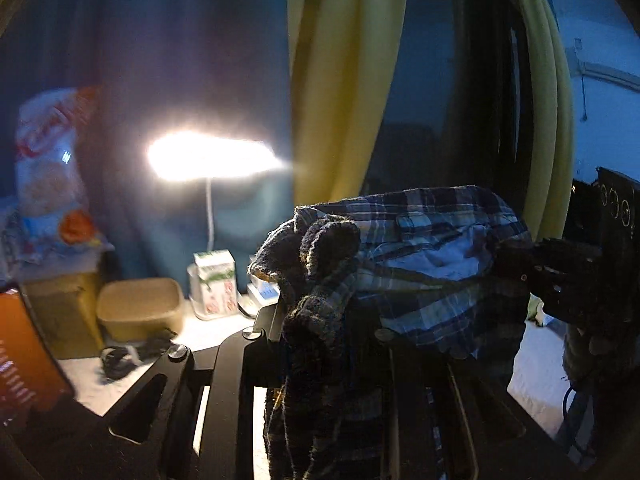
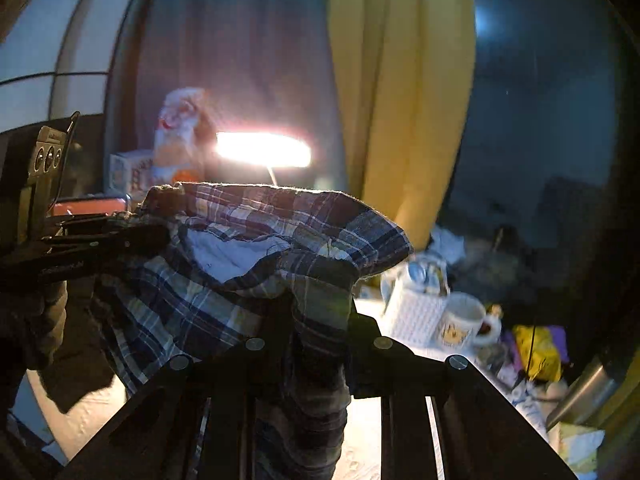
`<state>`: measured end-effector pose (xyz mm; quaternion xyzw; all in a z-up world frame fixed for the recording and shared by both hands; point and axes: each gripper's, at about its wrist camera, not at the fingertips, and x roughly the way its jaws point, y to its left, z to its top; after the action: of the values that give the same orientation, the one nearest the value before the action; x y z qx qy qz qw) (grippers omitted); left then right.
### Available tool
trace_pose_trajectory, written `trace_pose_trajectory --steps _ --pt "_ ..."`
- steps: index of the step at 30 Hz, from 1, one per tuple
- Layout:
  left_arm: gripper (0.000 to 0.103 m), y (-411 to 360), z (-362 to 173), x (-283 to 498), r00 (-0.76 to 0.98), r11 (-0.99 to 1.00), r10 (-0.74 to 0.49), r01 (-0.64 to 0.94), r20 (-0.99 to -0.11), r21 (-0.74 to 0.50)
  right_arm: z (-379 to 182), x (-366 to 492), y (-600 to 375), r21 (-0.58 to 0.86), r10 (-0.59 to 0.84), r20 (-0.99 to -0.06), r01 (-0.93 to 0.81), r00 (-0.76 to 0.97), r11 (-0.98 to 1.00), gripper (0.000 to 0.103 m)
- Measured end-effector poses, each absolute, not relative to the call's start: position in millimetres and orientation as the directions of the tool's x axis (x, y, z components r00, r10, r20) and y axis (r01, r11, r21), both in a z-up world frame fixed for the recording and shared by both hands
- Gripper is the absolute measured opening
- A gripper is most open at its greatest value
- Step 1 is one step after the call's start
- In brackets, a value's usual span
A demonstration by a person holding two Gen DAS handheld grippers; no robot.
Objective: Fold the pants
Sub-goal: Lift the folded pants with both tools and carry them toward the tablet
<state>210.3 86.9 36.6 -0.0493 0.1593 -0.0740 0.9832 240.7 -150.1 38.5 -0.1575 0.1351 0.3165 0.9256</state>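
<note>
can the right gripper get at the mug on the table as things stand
Probably not yet. The right gripper is shut on the plaid pants, held up with the left gripper. The mug stands unblocked, but the jaws are occupied.

Far ahead of me a lit lamp glares beside a yellow curtain; right, a mug sits by a white basket.
</note>
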Motion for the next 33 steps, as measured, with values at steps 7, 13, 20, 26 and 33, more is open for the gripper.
trace_pose_trajectory --steps 7,13,20,26,33 --pt "0.019 108 64 149 0.974 0.994 -0.082 0.065 -0.212 -0.087 66 192 -129 -0.236 0.592 -0.28 -0.652 0.756 0.721 0.019" --pt "0.019 128 74 101 0.985 0.998 -0.012 0.001 -0.174 -0.064 78 157 -105 -0.22 0.648 -0.234 -0.688 0.725 0.691 0.019" --pt "0.019 157 74 47 0.986 0.995 0.052 -0.064 -0.158 -0.071 73 117 -69 -0.209 0.708 -0.228 -0.744 0.668 0.635 0.019" --pt "0.019 171 65 14 0.98 0.992 0.1 -0.112 -0.174 -0.061 60 100 -49 -0.156 0.746 -0.246 -0.785 0.618 0.599 0.019" --pt "0.019 191 39 23 0.961 0.986 0.11 -0.137 -0.252 -0.092 37 103 -26 -0.123 0.746 -0.31 -0.803 0.59 0.583 0.019"
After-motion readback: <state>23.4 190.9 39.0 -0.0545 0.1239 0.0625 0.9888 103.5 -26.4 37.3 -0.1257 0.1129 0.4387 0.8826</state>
